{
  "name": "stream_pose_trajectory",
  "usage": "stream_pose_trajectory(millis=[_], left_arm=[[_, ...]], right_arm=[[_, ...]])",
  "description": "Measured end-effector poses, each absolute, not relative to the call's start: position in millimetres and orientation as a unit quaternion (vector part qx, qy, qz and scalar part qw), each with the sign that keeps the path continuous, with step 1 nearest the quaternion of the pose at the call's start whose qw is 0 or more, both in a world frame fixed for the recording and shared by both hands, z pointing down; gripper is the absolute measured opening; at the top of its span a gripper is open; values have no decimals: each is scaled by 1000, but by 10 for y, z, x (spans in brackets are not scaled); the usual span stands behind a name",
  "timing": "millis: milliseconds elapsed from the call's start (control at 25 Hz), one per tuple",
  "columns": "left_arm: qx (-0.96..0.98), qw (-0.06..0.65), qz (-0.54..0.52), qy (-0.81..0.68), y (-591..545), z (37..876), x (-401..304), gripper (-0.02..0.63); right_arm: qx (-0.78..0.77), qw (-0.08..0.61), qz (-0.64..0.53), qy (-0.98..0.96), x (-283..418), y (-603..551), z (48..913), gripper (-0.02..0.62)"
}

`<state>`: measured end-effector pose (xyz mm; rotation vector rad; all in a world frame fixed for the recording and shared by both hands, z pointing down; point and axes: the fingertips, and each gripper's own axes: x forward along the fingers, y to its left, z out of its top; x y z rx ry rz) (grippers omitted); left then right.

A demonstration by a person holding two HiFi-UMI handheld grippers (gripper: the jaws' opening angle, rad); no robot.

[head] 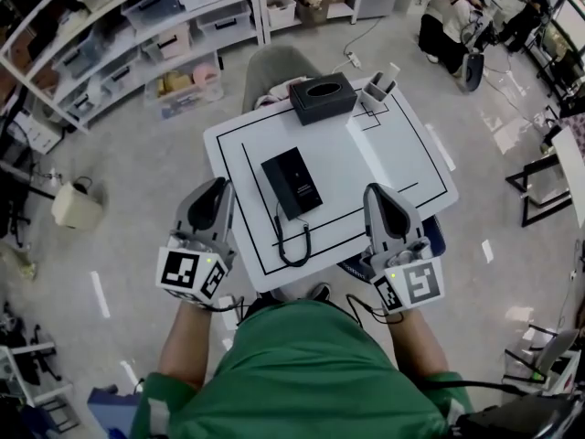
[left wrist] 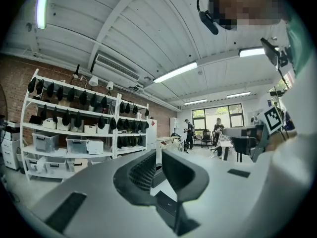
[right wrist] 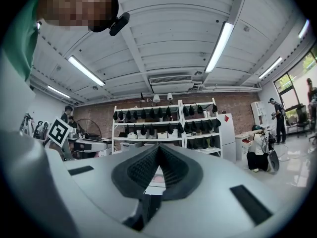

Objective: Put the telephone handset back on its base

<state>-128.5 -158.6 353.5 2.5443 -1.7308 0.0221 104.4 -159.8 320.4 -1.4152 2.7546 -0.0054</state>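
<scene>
In the head view, the black telephone (head: pixel 292 184) lies flat in the middle of the white table (head: pixel 393 167). Its cord (head: pixel 294 242) loops toward the near edge. It reads as one dark block, so I cannot tell the handset from the base. My left gripper (head: pixel 219 188) is held at the table's near-left edge, left of the phone, and is shut and empty. My right gripper (head: pixel 375 193) is over the near-right part of the table, also shut and empty. Both gripper views look out level across the room, past the shut left gripper (left wrist: pixel 158 157) and the shut right gripper (right wrist: pixel 158 150).
A black tissue box (head: pixel 322 97) and a white holder (head: pixel 377 88) stand at the table's far edge. A chair (head: pixel 279 67) is behind the table. Shelving with bins (head: pixel 137 35) lines the far left. A person (head: pixel 448 21) crouches at the far right.
</scene>
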Motion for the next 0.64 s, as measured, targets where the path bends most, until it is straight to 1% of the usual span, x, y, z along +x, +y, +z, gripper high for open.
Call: stream_pose_trajectory(millis=[280, 640], left_arm=[[823, 41, 17, -566, -1620, 3662, -1245, 51], [817, 61, 26, -573, -1713, 3892, -1388, 51]], right_arm=[[-452, 20, -1, 892, 1085, -1646, 3219, 21], [-458, 20, 1, 889, 1017, -1691, 3231, 21]])
